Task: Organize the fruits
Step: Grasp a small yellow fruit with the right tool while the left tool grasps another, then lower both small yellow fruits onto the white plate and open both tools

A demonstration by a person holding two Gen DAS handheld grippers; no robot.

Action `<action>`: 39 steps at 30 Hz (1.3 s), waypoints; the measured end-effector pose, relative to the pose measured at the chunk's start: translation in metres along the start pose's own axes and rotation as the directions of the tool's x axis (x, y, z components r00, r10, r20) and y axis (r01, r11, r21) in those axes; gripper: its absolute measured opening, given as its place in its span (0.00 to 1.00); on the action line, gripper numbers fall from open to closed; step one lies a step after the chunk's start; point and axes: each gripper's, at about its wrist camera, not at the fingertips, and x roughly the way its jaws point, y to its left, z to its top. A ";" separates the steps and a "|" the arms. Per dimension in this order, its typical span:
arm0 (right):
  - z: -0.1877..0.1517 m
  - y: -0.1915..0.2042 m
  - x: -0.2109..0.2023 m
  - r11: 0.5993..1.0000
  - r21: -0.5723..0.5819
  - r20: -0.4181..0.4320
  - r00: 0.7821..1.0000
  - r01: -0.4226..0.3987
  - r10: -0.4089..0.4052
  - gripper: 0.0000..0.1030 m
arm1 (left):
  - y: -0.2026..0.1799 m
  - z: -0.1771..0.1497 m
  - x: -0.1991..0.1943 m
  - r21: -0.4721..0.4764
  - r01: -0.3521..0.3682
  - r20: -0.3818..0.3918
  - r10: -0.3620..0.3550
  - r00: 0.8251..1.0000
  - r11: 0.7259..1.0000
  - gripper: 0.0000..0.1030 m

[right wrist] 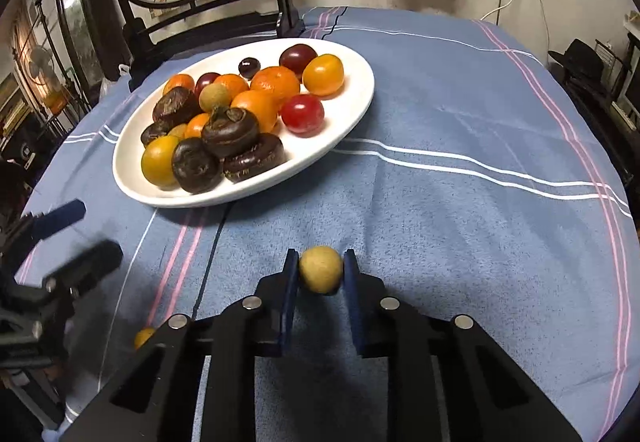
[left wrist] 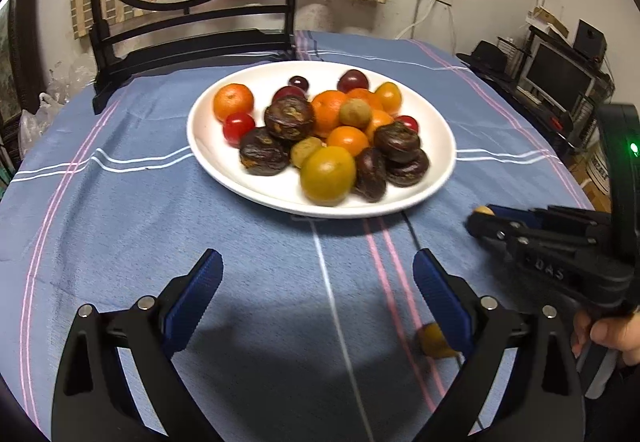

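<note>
the right gripper [right wrist: 321, 269] pinches a small tan fruit [right wrist: 321, 269] between its fingers, above the bench near the white plate [right wrist: 352, 114]. the left gripper [left wrist: 318, 274] hangs open and empty. the round fruit may squirt out if squeezed off-centre.

A glossy white round plate [right wrist: 352, 114] is showing orange, red, yellow-green and dark brown fruit. The blue worktop cloth [right wrist: 460, 114] is carrying white and pink stripes. Black tools are wearing blue pads [left wrist: 200, 282].

Glossy white plate [right wrist: 352, 110] on matt woven cloth [right wrist: 460, 202]; wrinkled dark fruits [right wrist: 230, 132].
</note>
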 end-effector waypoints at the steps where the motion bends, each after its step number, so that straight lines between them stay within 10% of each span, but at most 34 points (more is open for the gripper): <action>1: -0.001 0.001 0.000 1.000 -0.002 0.001 1.000 0.002 -0.002 0.22 | -0.003 -0.001 -0.001 0.010 0.007 -0.005 -0.007 1.000 1.000 0.91; 13: 0.001 -0.003 -0.006 1.000 0.008 0.013 1.000 -0.008 0.008 0.22 | -0.046 -0.026 -0.006 0.175 0.056 -0.049 -0.048 0.998 0.983 0.90; 16: 0.002 -0.003 -0.007 1.000 0.007 0.015 1.000 -0.012 0.012 0.22 | -0.055 -0.032 0.000 0.217 0.093 -0.105 -0.071 0.992 0.972 0.60; 24: 0.001 0.001 -0.007 1.000 -0.010 0.015 1.000 -0.018 0.018 0.22 | -0.060 -0.037 0.007 0.214 0.158 -0.138 -0.130 0.982 0.964 0.26; 39: 0.031 0.015 -0.039 0.993 -0.016 0.162 0.980 -0.118 0.119 0.22 | -0.004 0.041 -0.003 0.086 0.000 -0.002 0.001 1.000 0.996 0.26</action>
